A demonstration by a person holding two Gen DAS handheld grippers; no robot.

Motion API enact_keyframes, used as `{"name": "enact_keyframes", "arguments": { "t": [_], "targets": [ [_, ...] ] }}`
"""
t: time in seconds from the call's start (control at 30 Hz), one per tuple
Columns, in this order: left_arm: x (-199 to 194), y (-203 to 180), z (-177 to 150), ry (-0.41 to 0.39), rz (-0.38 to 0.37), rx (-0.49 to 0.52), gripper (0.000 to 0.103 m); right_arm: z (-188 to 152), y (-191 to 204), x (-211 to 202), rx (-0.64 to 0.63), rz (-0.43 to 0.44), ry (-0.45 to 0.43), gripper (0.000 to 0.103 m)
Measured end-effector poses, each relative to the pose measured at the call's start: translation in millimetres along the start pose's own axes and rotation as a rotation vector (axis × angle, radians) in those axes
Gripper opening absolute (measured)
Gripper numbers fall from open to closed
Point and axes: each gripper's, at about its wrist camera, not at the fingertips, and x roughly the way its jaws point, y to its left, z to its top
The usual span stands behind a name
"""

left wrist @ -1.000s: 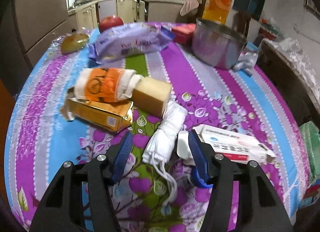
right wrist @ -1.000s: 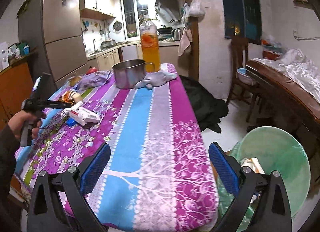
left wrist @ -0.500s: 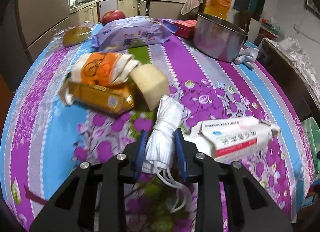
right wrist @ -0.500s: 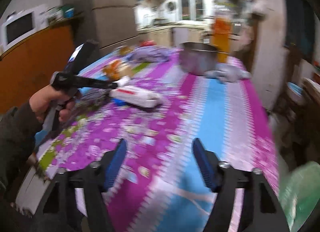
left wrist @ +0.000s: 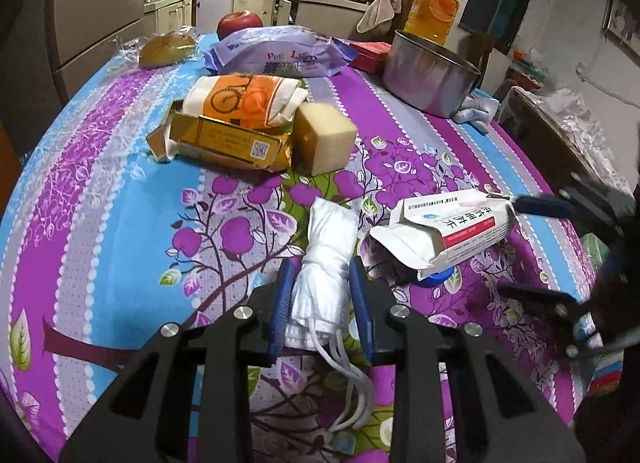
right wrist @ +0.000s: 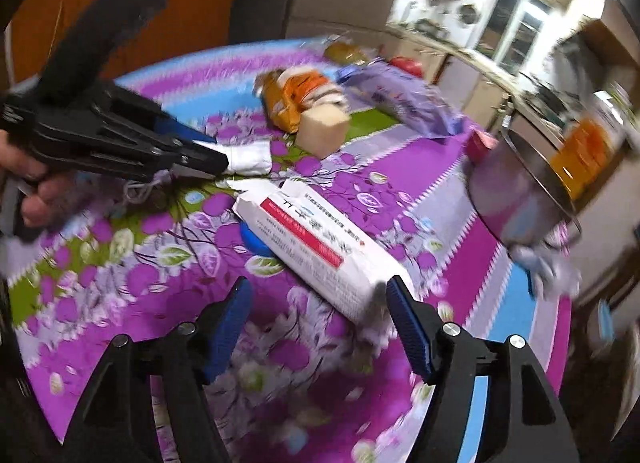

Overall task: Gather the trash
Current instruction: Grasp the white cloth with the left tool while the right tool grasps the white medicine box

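My left gripper point(left wrist: 320, 295) is shut on a rolled white face mask point(left wrist: 328, 259) whose ear loops trail toward the camera; it lies on the purple flowered tablecloth point(left wrist: 120, 199). In the right wrist view the left gripper point(right wrist: 208, 161) holds the mask point(right wrist: 250, 157). A white and red carton point(left wrist: 448, 229) lies just right of the mask over a blue cap point(left wrist: 438, 277). My right gripper point(right wrist: 318, 303) is open, its fingers either side of the near end of the carton point(right wrist: 320, 245). The right gripper also shows in the left wrist view point(left wrist: 560, 247).
A yellow box point(left wrist: 228, 143), an orange-print cloth point(left wrist: 244, 97) and a beige sponge block point(left wrist: 324, 139) sit mid-table. Farther back are a purple wipes pack point(left wrist: 280, 51), apple point(left wrist: 239, 20), bun point(left wrist: 168, 49), steel pot point(left wrist: 430, 73) and juice bottle point(left wrist: 438, 1).
My left gripper closed on the mask. My right gripper swung from the table's far side toward the carton and now straddles its end, jaws narrower than before.
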Motion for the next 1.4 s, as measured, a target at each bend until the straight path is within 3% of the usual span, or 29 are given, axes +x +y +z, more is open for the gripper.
{"name": "enact_keyframes", "arguments": {
  "t": [0.27, 0.37, 0.4, 0.43, 0.57, 0.73, 0.97, 1.07, 1.17, 1.4],
  "targets": [
    [5, 1, 1, 0.006, -0.028, -0.003, 0.027, 16, 17, 25, -0.260, -0.061, 0.074, 0.070],
    [6, 0, 1, 0.002, -0.021, 0.000, 0.027, 18, 14, 26, -0.233, -0.039, 0.069, 0.067],
    [5, 0, 1, 0.000, -0.017, 0.002, 0.027, 19, 12, 27, -0.216, -0.022, 0.069, 0.063],
    [5, -2, 0, -0.002, -0.008, 0.008, 0.027, 19, 11, 28, -0.195, -0.004, 0.070, 0.053],
    [4, -7, -4, -0.022, 0.017, 0.015, 0.025, 12, 10, 22, -0.105, -0.022, 0.031, 0.043],
    [0, -12, -9, -0.060, 0.042, 0.011, 0.025, -3, 8, -2, 0.104, -0.031, -0.075, 0.035],
    [-20, -26, -13, -0.143, 0.107, 0.032, 0.024, -34, 5, -37, 0.417, -0.037, -0.190, 0.032],
    [-33, -36, -15, -0.185, 0.145, 0.038, 0.024, -41, 12, -47, 0.495, -0.061, -0.232, 0.032],
    [-49, -49, -18, -0.240, 0.195, 0.052, 0.025, -48, 17, -58, 0.557, -0.089, -0.275, 0.032],
    [-80, -71, -16, -0.333, 0.228, 0.059, 0.025, -56, 21, -97, 0.599, -0.206, -0.348, 0.032]
  ]
}}
